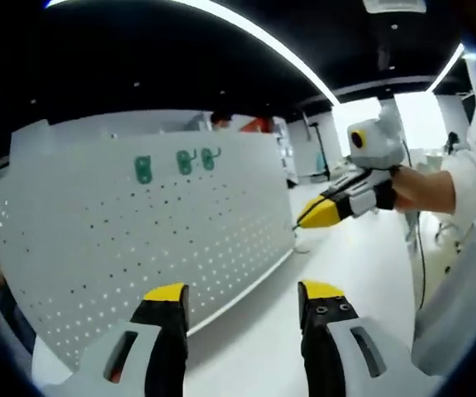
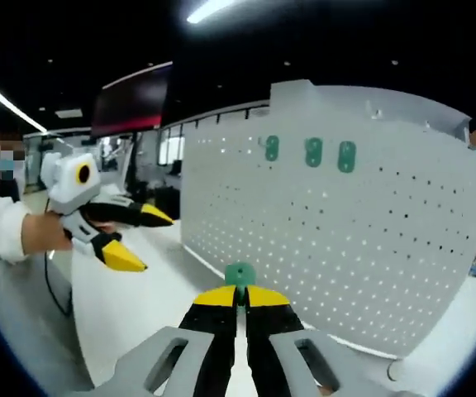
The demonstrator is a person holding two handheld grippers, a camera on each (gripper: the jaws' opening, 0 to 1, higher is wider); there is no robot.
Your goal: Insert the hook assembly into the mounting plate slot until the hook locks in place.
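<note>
A white pegboard mounting plate (image 1: 139, 240) (image 2: 362, 248) stands upright on the table. Three green hooks (image 1: 185, 161) (image 2: 313, 152) hang in a row near its top. In the right gripper view, my right gripper (image 2: 240, 296) is shut on a green hook assembly (image 2: 240, 275), which sticks up between the yellow tips a short way in front of the plate. The left gripper view has that gripper (image 1: 314, 217) coming in from the right, tips together and pointed at the plate's edge. My left gripper (image 1: 243, 294) (image 2: 143, 238) is open with nothing in it, facing the plate.
The white table (image 1: 337, 273) (image 2: 155, 298) runs along the plate's foot. A person's hand and white sleeve (image 1: 436, 186) (image 2: 7, 231) hold the grippers. A cable (image 1: 420, 265) trails at the table's side. Behind lies an office space with ceiling lights.
</note>
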